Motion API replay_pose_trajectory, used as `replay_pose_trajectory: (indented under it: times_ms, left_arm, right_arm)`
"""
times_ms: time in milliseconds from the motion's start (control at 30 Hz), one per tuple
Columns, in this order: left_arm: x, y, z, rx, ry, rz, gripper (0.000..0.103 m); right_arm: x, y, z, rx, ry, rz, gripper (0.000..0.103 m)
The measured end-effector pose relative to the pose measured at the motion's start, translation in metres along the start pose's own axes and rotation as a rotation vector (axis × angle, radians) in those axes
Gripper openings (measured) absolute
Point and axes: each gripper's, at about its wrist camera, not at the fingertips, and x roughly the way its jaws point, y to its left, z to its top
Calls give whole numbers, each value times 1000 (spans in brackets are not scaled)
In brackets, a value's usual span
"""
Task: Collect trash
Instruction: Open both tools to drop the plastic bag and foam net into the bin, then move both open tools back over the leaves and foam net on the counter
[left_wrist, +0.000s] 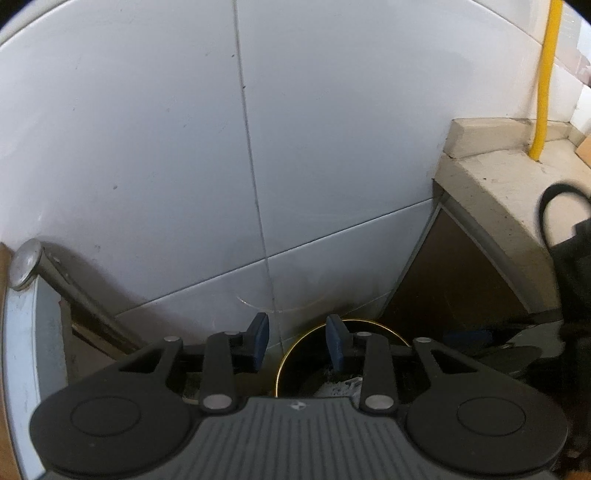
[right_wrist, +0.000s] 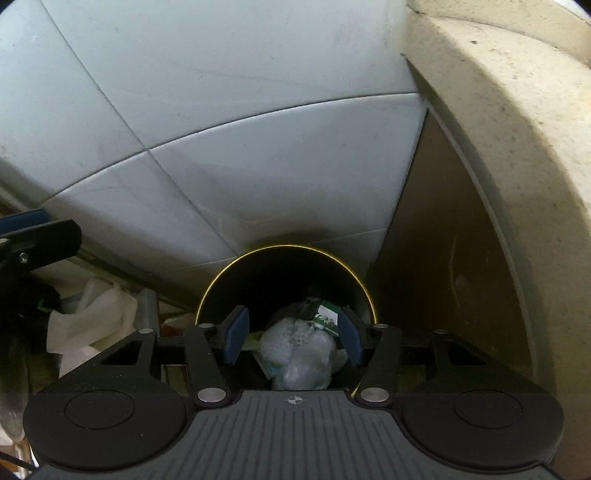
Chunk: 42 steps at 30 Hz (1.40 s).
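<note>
A round black bin with a gold rim (right_wrist: 288, 246) stands against the tiled wall. Inside it lie a crumpled pale plastic wad (right_wrist: 295, 347) and a green-and-white wrapper (right_wrist: 327, 317). My right gripper (right_wrist: 293, 336) points down into the bin mouth, jaws apart on either side of the wad, and the pads show no press on it. My left gripper (left_wrist: 298, 341) hovers over the bin's near-left rim (left_wrist: 388, 329), open, with nothing between its blue pads (left_wrist: 260, 341). Part of the left gripper's finger (right_wrist: 40, 236) shows at the left edge of the right wrist view.
White wall tiles (left_wrist: 147, 147) rise behind the bin. A beige stone ledge (right_wrist: 498, 129) over a brown panel (right_wrist: 443, 240) closes the right side. A yellow pipe (left_wrist: 546, 74), a metal rod (left_wrist: 55, 269), a white bag (right_wrist: 92, 317) and a black strap (left_wrist: 546, 214) are nearby.
</note>
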Motion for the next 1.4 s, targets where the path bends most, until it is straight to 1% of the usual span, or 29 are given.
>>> replay_pose_trajectory:
  times_ms: [67,133,200,367,600,767,867,1000,1067,1133,1267,1400]
  left_arm:
    - [-2,-1,-1,13,-10,-2,29]
    - [-5,-2,-2,28,-24,-5,32]
    - [-8,-4,-3,46,-38,-2,35]
    - [-14,-9,-6,86,-71,2,36]
    - [-21,-15,-9,131,-98,12,37]
    - [-25,-21,-10,159,-114,18,37]
    - [-27,-25,-11,173,-115,14,38]
    - [-33,-33,-11,189,-112,-7,44]
    - [-40,-40,-11,204,-125,-7,45]
    - [-47,-48,-9,211,-136,-13,51]
    - [-58,-66,-3,241,-157,-40,55]
    - [-72,-89,2,290,-193,-57,63]
  right_arm:
    - [-7,0,-1,0,-12,-1,61]
    - [-19,-2,-1,-1,-29,0,62]
    - [-31,-3,-2,-2,-57,-2,66]
    - [-60,-9,-9,9,-113,-19,70]
    - [-79,-8,-21,5,-151,-30,77]
    - [-91,-11,-29,13,-182,-40,78]
    - [-98,-17,-33,24,-193,-37,82]
    - [-104,-22,-37,30,-198,-39,85]
    - [-109,-28,-38,39,-203,-36,85]
    - [-117,-34,-39,49,-215,-24,87]
    - [-133,-48,-41,69,-237,-28,88]
    - [-150,-64,-45,99,-270,-24,90]
